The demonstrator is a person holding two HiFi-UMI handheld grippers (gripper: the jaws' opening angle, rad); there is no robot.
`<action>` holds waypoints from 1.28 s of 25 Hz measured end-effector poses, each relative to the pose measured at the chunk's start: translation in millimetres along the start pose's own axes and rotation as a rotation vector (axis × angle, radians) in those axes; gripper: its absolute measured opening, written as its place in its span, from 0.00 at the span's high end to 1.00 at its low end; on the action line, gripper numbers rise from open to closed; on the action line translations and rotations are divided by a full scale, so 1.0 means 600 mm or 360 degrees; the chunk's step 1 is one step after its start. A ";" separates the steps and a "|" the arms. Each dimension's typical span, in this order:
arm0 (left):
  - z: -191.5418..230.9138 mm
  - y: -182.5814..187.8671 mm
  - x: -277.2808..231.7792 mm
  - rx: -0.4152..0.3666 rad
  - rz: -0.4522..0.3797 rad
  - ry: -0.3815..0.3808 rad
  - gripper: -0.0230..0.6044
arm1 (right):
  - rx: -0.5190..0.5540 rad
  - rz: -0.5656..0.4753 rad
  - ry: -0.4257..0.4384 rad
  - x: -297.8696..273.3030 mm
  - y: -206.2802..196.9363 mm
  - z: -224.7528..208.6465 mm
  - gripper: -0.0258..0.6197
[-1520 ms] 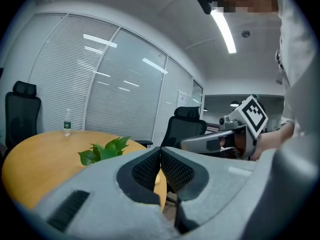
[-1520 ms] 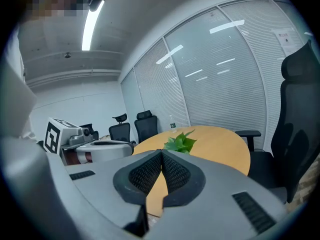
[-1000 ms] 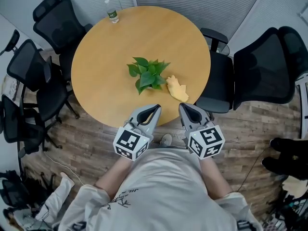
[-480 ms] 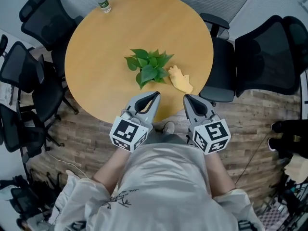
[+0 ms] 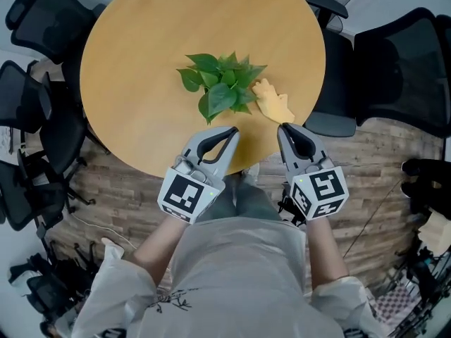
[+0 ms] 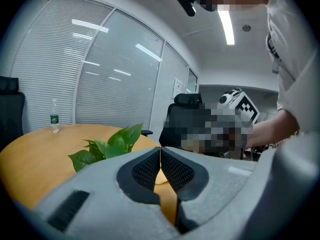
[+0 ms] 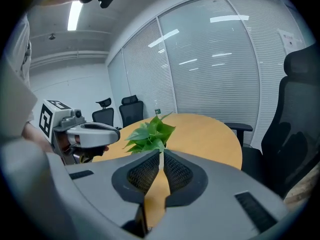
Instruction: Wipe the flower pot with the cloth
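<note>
A leafy green plant stands near the middle of the round wooden table; its leaves hide the pot from above. A yellow cloth lies crumpled just right of the plant. My left gripper hovers shut and empty over the table's near edge, short of the plant. My right gripper is also shut and empty, its tips close to the cloth's near end. The plant shows ahead in the left gripper view, and the plant also in the right gripper view, beyond the closed jaws.
Black office chairs ring the table on the right and more chairs on the left. A water bottle stands at the table's far edge. Wood flooring and cables lie around my feet.
Both grippers have moved forward toward the table and a little lower; the plant and cloth now sit closer to their tips. The jaws stayed shut.
</note>
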State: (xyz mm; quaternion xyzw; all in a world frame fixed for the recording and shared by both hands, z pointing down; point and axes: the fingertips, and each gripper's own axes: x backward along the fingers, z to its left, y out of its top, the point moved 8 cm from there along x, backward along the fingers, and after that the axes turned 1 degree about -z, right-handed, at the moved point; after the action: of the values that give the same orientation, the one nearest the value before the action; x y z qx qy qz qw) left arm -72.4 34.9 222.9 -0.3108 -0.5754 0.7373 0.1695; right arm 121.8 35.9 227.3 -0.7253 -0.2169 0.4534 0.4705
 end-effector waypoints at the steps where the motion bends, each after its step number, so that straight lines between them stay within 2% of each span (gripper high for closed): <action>1: 0.002 -0.006 -0.005 -0.0001 0.0004 -0.0001 0.94 | 0.0008 0.0019 -0.0004 -0.008 -0.008 -0.006 0.95; 5: 0.014 -0.036 -0.025 0.0049 0.0020 0.0010 0.94 | 0.0037 0.0086 -0.0004 -0.049 -0.038 -0.032 0.93; 14: 0.027 -0.114 -0.048 0.0079 0.0091 0.0018 0.94 | 0.0227 0.0248 -0.0034 -0.118 -0.092 -0.089 0.75; 19: 0.036 -0.150 -0.052 0.0114 0.0130 0.0033 0.94 | 0.0322 0.0344 0.0017 -0.153 -0.122 -0.114 0.68; 25: 0.040 -0.192 -0.046 0.0181 0.0214 0.0057 0.94 | 0.0418 0.0426 0.0123 -0.190 -0.141 -0.129 0.65; 32: 0.049 -0.210 -0.040 0.0213 0.0221 0.0088 0.94 | 0.0461 0.0491 0.0157 -0.213 -0.152 -0.126 0.65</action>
State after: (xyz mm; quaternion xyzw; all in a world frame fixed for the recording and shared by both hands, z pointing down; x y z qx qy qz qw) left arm -87.1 33.6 353.7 -0.3582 -0.4969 0.7752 0.1543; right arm 133.8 -53.4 376.4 -0.6959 -0.0127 0.5105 0.5049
